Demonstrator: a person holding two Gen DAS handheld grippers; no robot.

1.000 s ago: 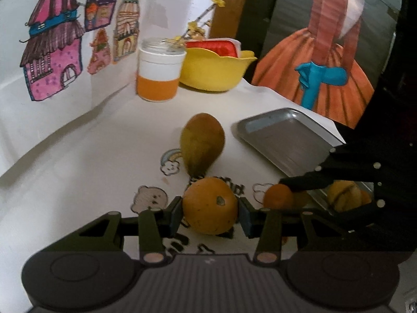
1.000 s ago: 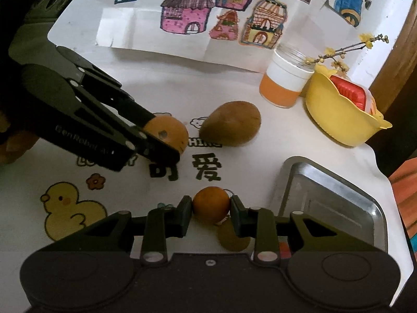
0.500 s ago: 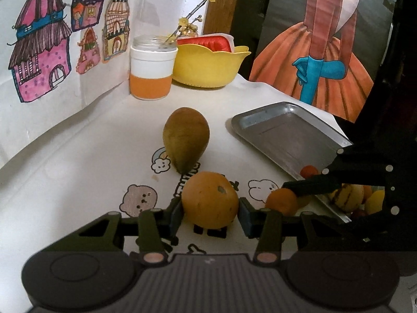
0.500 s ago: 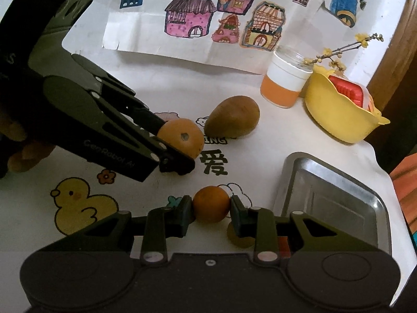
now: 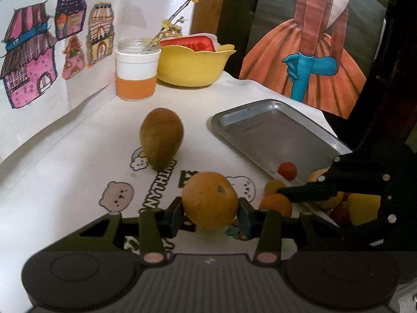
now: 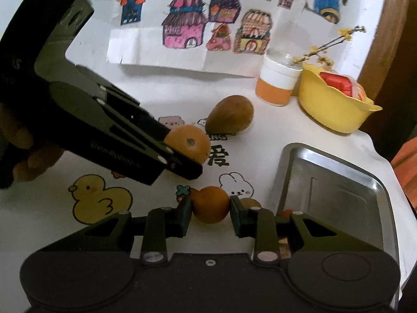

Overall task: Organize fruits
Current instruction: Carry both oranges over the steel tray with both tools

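My left gripper (image 5: 210, 210) is shut on a large orange (image 5: 210, 203), held above the printed tablecloth; the same orange (image 6: 189, 144) shows in the right wrist view. My right gripper (image 6: 210, 210) is shut on a small orange (image 6: 210, 204), lifted beside the steel tray (image 6: 336, 180). From the left wrist view that small orange (image 5: 275, 204) sits at the tray's near corner. A brown-green mango (image 5: 161, 138) lies on the cloth behind. A small red fruit (image 5: 287, 170) and several yellow fruits (image 5: 363, 206) rest in the tray's near end, partly hidden.
An orange-and-white jar (image 5: 137, 74) and a yellow bowl (image 5: 194, 66) with a red item stand at the back by the wall of house drawings. The table edge (image 6: 375, 146) runs just past the tray. A person's hand (image 6: 23, 151) holds the left gripper.
Both grippers have risen and drawn back with their oranges held. The left gripper's orange has shifted right, closer to the tray; more fruit in the tray's near end has come into view.
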